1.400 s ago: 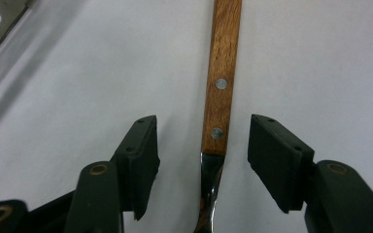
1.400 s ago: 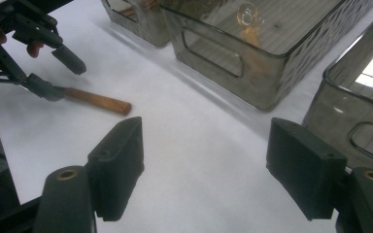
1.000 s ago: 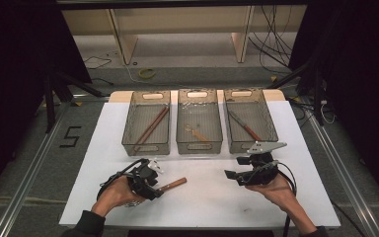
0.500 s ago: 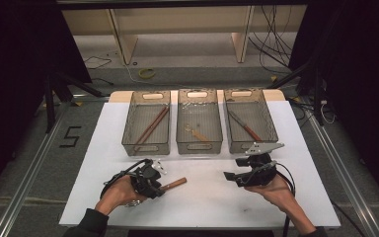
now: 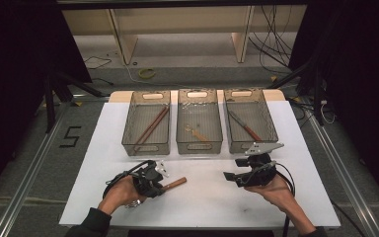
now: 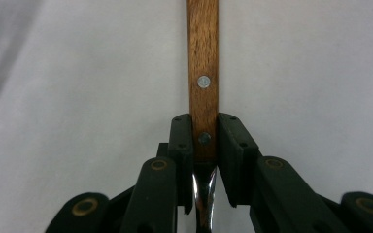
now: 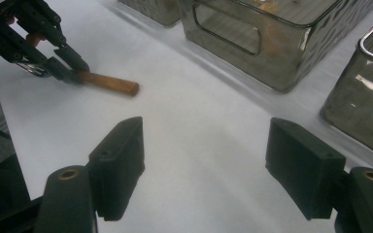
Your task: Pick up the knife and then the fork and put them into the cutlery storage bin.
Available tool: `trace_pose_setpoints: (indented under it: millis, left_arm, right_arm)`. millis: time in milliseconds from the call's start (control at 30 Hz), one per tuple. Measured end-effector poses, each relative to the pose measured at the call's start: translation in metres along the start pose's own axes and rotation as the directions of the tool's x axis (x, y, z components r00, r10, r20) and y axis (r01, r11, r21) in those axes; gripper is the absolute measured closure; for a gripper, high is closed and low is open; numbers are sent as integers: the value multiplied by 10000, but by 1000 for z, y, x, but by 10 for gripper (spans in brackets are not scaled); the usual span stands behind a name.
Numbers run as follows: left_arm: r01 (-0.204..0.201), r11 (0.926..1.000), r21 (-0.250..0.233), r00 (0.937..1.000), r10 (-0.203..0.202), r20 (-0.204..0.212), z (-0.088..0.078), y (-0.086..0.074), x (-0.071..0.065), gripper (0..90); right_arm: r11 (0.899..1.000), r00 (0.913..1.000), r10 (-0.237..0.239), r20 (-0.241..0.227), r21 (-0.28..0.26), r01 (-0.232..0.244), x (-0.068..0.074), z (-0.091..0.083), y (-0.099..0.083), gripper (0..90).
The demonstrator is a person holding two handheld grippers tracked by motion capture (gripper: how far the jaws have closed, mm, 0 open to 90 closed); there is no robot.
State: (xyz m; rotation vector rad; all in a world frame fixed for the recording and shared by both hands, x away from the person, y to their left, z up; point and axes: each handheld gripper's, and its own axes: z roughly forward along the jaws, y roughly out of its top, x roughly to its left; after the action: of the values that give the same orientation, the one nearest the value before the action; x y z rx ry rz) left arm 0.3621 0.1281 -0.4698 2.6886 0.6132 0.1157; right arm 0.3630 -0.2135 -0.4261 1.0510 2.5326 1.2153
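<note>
Left gripper view: knife tip cut off

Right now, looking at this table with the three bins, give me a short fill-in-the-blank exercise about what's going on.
1. The left gripper has just been closing its jaws on a utensil's ____ handle.
2. The right gripper hovers with its jaws ____ and nothing between them.
3. Beyond the grippers stand ____ bins in a row on the white table.
4. The leftmost bin holds a pair of wooden ____.

Missing words: wooden; open; three; chopsticks
</note>
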Motion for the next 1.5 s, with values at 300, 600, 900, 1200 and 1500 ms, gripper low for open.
trace_pose_setpoints:
  millis: [300, 600, 900, 1200, 1500]
  left_arm:
    - [-610, 9977, -292, 9980, 615, 154, -7, 11, -12, 766]
    - [-1416, 9878, -644, 9892, 1436, 284, -18, 28, -29, 767]
    - [-2456, 9671, -661, 9680, 2483, 363, -23, 42, -52, 766]
    - [-2935, 9527, -786, 9531, 2979, 523, -23, 48, -62, 766]
    - [-3143, 9458, -817, 9457, 3194, 599, -21, 48, -66, 766]
  right_arm:
    - [9999, 9993, -165, -322, -19, 164, 7, 4, 3, 312]
    - [9894, 9828, -1409, -1198, 169, 1439, 37, 23, 14, 311]
    - [9422, 9251, -3072, -2233, 656, 3287, 61, 46, 15, 322]
    - [8688, 8569, -4379, -2719, 1172, 4811, 77, 57, 9, 427]
    - [8258, 8157, -5018, -2879, 1214, 5508, 84, 58, 4, 581]
